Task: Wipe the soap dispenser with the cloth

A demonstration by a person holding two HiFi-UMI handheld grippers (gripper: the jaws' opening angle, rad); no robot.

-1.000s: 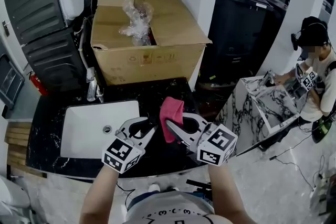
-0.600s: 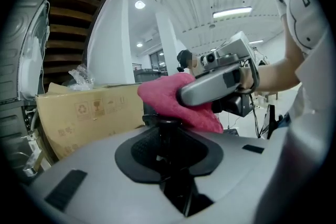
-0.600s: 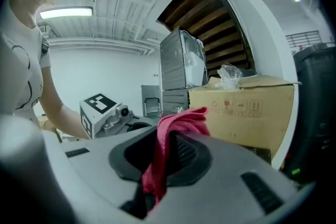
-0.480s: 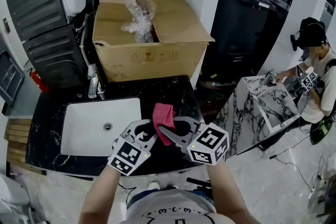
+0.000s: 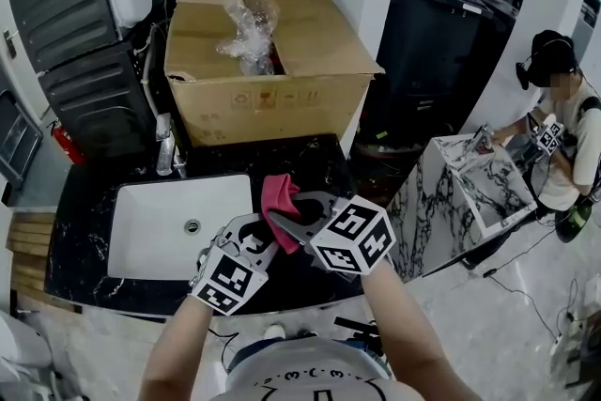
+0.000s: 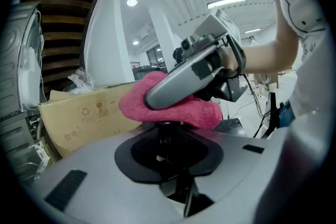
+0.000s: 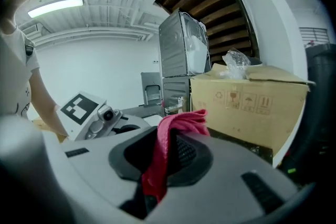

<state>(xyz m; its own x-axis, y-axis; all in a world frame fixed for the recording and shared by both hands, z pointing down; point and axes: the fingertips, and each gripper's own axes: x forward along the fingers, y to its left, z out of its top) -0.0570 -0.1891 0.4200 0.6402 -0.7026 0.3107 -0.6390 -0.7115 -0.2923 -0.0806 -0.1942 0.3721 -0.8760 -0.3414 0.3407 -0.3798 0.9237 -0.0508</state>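
The right claw (image 5: 281, 219) is gripping the cloth (image 5: 277, 192), resting it atop the dark dispenser (image 6: 167, 132). The left claw (image 5: 258, 239) is clamping the dispenser at the sink's (image 5: 150, 221) 3 o'clock.

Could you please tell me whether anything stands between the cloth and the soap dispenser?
Nothing visible does: the pink cloth, held in the right claw, rests on the dispenser gripped in the left claw.

Pretty sure this is a mock-up bathroom inside a big lab hall, not a home. White sink (image 5: 141, 244) in a black marble table (image 5: 84, 192), faucet (image 5: 165, 155) just behind it, cardboard box (image 5: 282, 99) further back, stacked laundry machines (image 5: 66, 14) back-left. Right of the sink, another person (image 5: 563, 108) works at a second marble table (image 5: 474, 183).
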